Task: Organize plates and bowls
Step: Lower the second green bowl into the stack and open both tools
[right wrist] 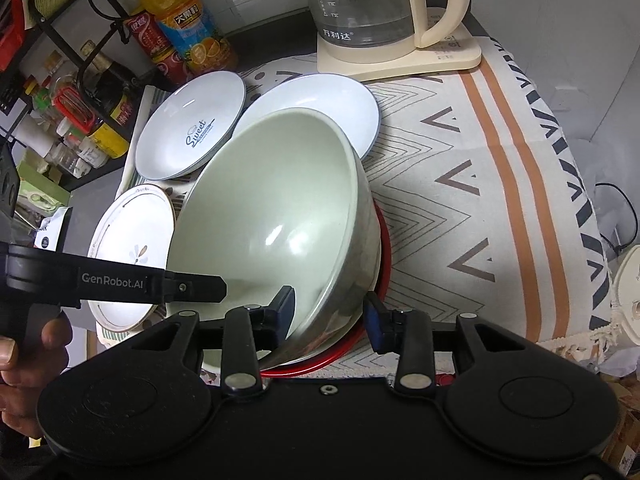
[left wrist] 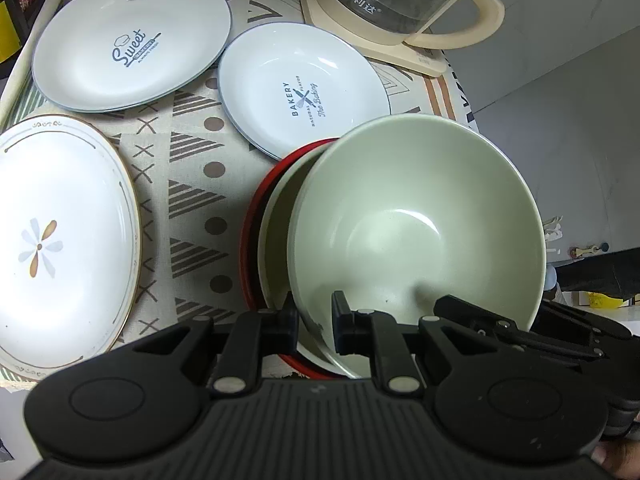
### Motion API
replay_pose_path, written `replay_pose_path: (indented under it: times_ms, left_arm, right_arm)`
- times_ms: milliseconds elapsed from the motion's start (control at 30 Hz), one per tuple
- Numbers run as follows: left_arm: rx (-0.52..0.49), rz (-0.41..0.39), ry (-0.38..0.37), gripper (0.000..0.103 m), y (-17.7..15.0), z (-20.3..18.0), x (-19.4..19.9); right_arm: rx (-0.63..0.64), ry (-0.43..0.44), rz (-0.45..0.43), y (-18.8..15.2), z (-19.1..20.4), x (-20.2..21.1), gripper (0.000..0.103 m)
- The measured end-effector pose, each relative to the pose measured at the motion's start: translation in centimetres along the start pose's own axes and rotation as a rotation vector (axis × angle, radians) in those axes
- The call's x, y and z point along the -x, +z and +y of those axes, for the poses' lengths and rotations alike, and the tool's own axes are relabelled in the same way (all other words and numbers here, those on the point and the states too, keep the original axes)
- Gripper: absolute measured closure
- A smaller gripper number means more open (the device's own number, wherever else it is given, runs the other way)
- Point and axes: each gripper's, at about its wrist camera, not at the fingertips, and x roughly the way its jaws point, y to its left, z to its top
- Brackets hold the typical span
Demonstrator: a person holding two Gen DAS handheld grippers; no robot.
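Note:
A pale green bowl (left wrist: 400, 220) (right wrist: 272, 208) hangs tilted over a second green bowl (left wrist: 276, 240), which sits in a red dish (left wrist: 250, 248) (right wrist: 385, 248). My left gripper (left wrist: 315, 320) is shut on the near rim of the tilted bowl; in the right wrist view its arm (right wrist: 218, 286) reaches in from the left. My right gripper (right wrist: 330, 316) stands open around the same bowl's wall, one finger inside and one outside, with a small gap at the outer pad. On the cloth lie a "Sweet" plate (left wrist: 128, 40), a "Bakery" plate (left wrist: 296, 88) and an oval flower plate (left wrist: 60, 240).
A glass kettle (right wrist: 360, 8) on a cream base (right wrist: 400, 56) stands at the back of the table. Bottles (right wrist: 188, 24) and a black rack (right wrist: 92, 60) crowd the back left. The patterned cloth (right wrist: 480, 184) to the right runs to the table's edge.

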Motion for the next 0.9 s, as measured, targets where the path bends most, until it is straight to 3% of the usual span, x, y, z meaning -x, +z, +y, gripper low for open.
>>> replay_pose_path:
  times_ms: [367, 900]
  left_arm:
    - [0.047, -0.052, 0.003, 0.088, 0.6, 1.0, 0.7]
    - [-0.002, -0.128, 0.082, 0.078, 0.8, 0.1, 2.9]
  right_arm:
    - [-0.018, 0.017, -0.028, 0.7, -0.8, 1.2, 0.065]
    - [-0.041, 0.031, -0.027, 0.4, -1.7, -0.3, 0.065]
